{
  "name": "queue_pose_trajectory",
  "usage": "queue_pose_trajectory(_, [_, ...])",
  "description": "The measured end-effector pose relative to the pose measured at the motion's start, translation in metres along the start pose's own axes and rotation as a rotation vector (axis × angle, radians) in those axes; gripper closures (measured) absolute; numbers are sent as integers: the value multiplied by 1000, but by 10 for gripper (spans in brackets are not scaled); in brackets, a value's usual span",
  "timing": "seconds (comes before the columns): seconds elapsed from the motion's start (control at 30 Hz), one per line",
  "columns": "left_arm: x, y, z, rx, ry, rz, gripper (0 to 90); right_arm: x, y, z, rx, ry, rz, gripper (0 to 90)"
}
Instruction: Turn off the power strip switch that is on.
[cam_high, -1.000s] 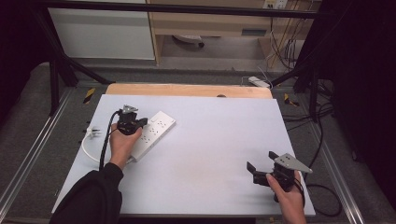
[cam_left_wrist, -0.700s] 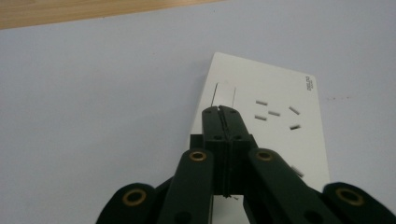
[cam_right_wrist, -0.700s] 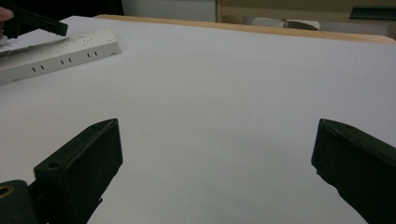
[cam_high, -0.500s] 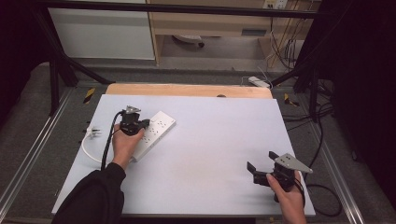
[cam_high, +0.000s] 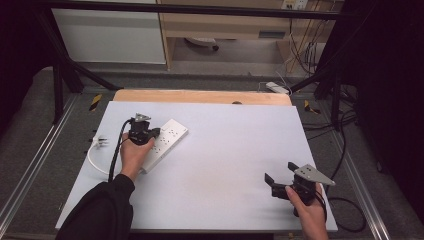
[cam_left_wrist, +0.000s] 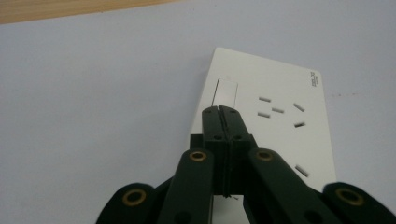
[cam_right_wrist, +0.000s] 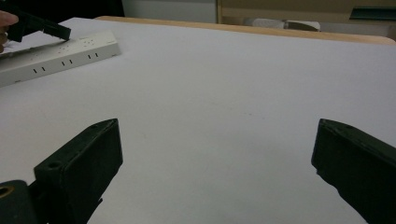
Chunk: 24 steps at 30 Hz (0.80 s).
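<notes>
Power strip (cam_high: 165, 144): white, flat on the white table (cam_high: 230, 165), in the left half, lying at a slant with its far end toward the wooden edge (cam_high: 200, 96). Several socket groups face up; a rocker switch (cam_left_wrist: 226, 91) sits near one end. A white cord (cam_high: 95, 162) loops off the near end toward the table's left edge, ending in a plug (cam_high: 100, 141) just past that edge.

Left gripper (cam_high: 152, 134): held in the left hand (cam_high: 134, 155) directly above the strip. Jaws pressed together, no gap between them, nothing clamped. In the left gripper view the closed tips (cam_left_wrist: 219, 112) point down at the strip's top face, just short of the switch and beside the nearest socket holes. Whether the tips touch the plastic cannot be told.

Right gripper (cam_high: 279, 175): held in the right hand (cam_high: 307, 212) near the table's front right corner, well apart from the strip. Jaws spread wide, bare table between them. In the right gripper view the strip lies far off at upper left, with the left gripper's tips over it.
</notes>
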<state>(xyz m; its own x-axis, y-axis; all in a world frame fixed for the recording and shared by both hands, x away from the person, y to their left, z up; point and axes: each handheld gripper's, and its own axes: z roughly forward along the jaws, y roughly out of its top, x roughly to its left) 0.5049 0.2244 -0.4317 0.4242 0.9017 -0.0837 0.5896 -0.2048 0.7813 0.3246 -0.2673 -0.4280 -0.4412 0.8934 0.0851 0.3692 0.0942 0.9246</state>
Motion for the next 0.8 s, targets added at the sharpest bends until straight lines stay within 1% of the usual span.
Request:
queue_pose_trajectory(0.5, [-1, 0, 1, 2, 8, 0, 900, 0, 0, 0, 0, 1, -1, 23])
queue_pose_trajectory(0.8, [-1, 1, 0, 7, 10, 13, 900, 0, 0, 0, 0, 1, 0, 23])
